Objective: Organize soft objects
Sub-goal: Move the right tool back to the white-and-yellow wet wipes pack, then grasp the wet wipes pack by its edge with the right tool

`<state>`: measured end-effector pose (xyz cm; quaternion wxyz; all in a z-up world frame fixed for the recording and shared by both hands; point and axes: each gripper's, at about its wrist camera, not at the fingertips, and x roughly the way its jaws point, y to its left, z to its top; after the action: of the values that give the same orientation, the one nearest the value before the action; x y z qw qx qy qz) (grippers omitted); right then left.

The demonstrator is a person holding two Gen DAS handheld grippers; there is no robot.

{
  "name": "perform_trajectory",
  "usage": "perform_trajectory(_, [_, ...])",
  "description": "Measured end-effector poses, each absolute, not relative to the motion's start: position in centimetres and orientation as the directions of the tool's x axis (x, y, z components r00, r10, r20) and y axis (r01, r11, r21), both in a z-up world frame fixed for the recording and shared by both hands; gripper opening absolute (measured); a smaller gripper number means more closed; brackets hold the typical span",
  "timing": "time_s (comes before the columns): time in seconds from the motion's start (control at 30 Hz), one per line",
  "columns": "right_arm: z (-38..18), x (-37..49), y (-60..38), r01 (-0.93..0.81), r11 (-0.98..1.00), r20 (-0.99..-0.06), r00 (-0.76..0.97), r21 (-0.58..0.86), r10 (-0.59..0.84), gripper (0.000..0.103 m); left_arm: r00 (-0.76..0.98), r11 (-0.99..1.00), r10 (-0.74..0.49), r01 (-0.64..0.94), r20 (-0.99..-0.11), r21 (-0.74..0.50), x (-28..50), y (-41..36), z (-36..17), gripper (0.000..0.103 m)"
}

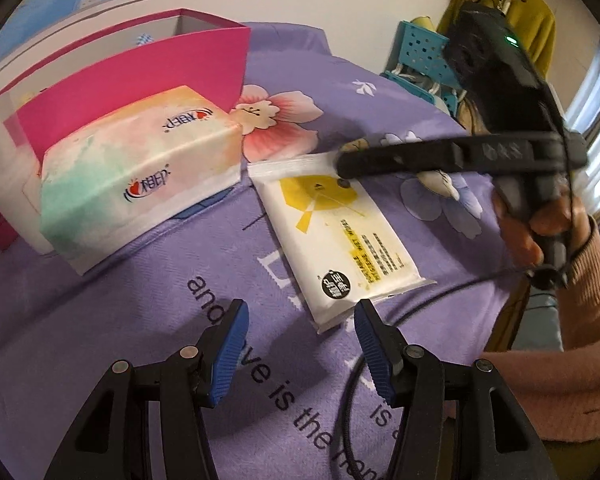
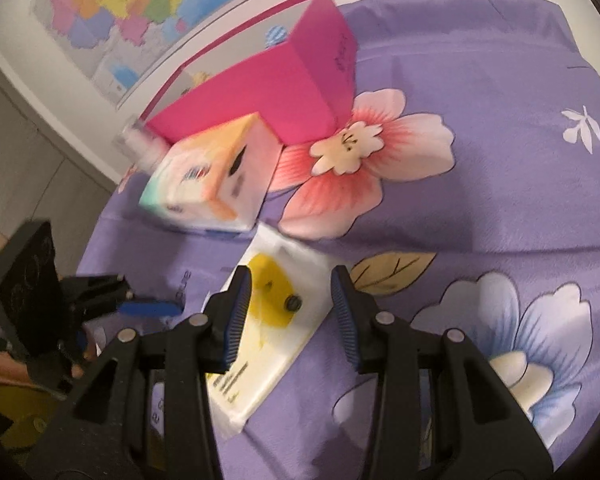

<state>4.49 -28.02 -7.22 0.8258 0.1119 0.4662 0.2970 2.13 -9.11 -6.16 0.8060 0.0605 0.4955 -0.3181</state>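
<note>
A white wet-wipes pack with a yellow lid [image 1: 341, 236] lies flat on the purple bedsheet [image 1: 160, 320]. A pastel tissue pack [image 1: 140, 176] leans against an open pink box [image 1: 148, 76]. My left gripper [image 1: 300, 312] is open and empty, just short of the wipes pack's near end. My right gripper [image 1: 341, 166] hovers over the pack's far end; in the right wrist view it [image 2: 292, 280] is open, its jaws straddling the wipes pack [image 2: 268, 336] without holding it. The tissue pack [image 2: 216, 180] and pink box [image 2: 268, 92] lie beyond.
The left gripper shows at the left edge of the right wrist view [image 2: 148, 308]. A black cable [image 1: 439, 292] trails across the sheet near the right hand. A blue plastic rack [image 1: 419, 56] and a yellow garment [image 1: 531, 28] stand past the bed. A map [image 2: 120, 4] hangs on the wall.
</note>
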Motion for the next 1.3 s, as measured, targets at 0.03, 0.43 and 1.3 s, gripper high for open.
perform_trajectory(0.03, [-7.3,4.1,-27.9,-0.389,0.793,-0.706,0.374,0.469,0.601,0.043,0.315,0.797,-0.447,0.564,-0.838,-0.213,2.2,-9.0,-6.2,0.057])
perform_trajectory(0.43, [-8.1,-0.1,-23.2,-0.503,0.715,-0.719,0.235,0.485,0.654,0.045,0.386,0.899,-0.387,0.361,-0.837,-0.248,4.9,-4.4,-6.1,0.053])
perform_trajectory(1.3, [-7.8,2.5,-26.3,-0.467,0.743,-0.706,0.298,0.479,0.643,0.041,0.244,0.799,-0.578,0.364,-0.779,-0.479,4.6,-4.4,-6.7,0.052])
